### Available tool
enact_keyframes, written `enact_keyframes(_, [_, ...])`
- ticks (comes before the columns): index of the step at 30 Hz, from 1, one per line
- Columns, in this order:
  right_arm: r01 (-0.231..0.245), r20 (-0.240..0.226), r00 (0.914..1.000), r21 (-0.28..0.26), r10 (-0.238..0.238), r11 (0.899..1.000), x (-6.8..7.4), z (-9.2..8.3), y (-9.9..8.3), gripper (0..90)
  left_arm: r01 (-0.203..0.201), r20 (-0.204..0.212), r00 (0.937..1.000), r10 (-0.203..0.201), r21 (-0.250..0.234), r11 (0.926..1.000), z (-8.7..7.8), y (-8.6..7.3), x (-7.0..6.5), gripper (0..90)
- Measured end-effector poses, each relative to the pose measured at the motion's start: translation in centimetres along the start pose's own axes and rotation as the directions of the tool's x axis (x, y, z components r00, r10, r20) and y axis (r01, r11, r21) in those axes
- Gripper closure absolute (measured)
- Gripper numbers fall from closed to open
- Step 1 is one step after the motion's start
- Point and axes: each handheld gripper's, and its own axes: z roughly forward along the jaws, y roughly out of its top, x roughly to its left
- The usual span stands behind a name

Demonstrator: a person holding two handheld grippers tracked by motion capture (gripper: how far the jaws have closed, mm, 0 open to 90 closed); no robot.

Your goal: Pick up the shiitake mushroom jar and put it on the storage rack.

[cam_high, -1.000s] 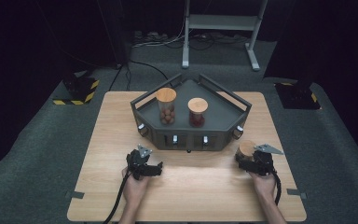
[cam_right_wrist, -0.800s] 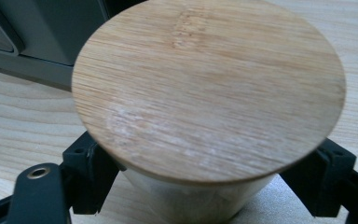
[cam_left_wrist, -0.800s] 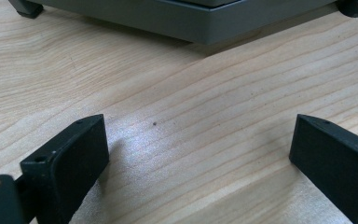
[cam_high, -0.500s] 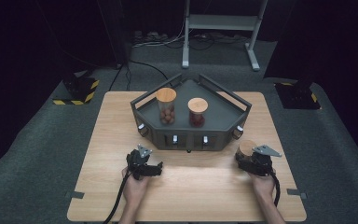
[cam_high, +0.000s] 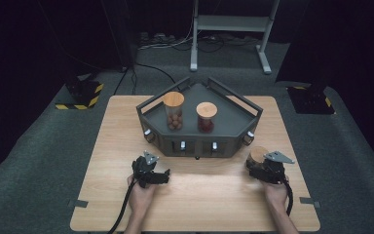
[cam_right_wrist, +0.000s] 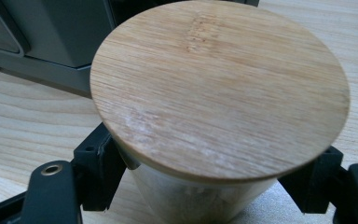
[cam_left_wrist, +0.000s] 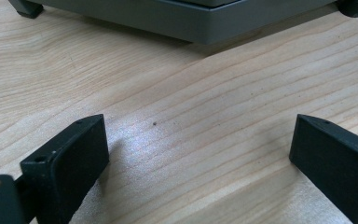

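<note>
A person sat at the near edge of a wooden table (cam_high: 102,161), forearms coming in from that edge, with a two-jaw gripper in each hand. The right gripper (cam_high: 257,165) stood near the table's right edge, just in front of the right end of a grey tray (cam_high: 233,127). Its jaws had just been closing and were now clamped on a jar (cam_high: 258,156) with a round wooden lid. In the right gripper view the lid (cam_right_wrist: 219,88) was seen from above and close up, with a black jaw pressed against the glass body on either side just beneath it, and a corner of the tray close behind it. The jar stood upright on the table, beside the tray and outside it. The left gripper (cam_high: 148,168) rested on the table toward the near edge, left of the middle and well apart from the right one. In the left gripper view its 2 jaws stood wide apart with bare wood between them, so it was released and held nothing; the tray's front wall (cam_left_wrist: 191,23) lay a little ahead of it. The tray sat toward the far edge at the middle of the table and held 2 more lidded jars, a taller one (cam_high: 174,110) on the left with round brown things inside and a shorter one (cam_high: 206,116) on the right with dark red contents.
</note>
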Motion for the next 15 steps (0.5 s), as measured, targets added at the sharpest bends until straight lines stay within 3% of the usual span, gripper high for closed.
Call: enact_keyframes(15, [0.006, -0.022, 0.9997, -0.033, -0.007, 0.999, 0.0, -1.4, 1.1, 24.9, -0.001, 0.0, 1.0, 0.001, 0.0, 1.0, 0.0, 0.0, 0.0, 4.4])
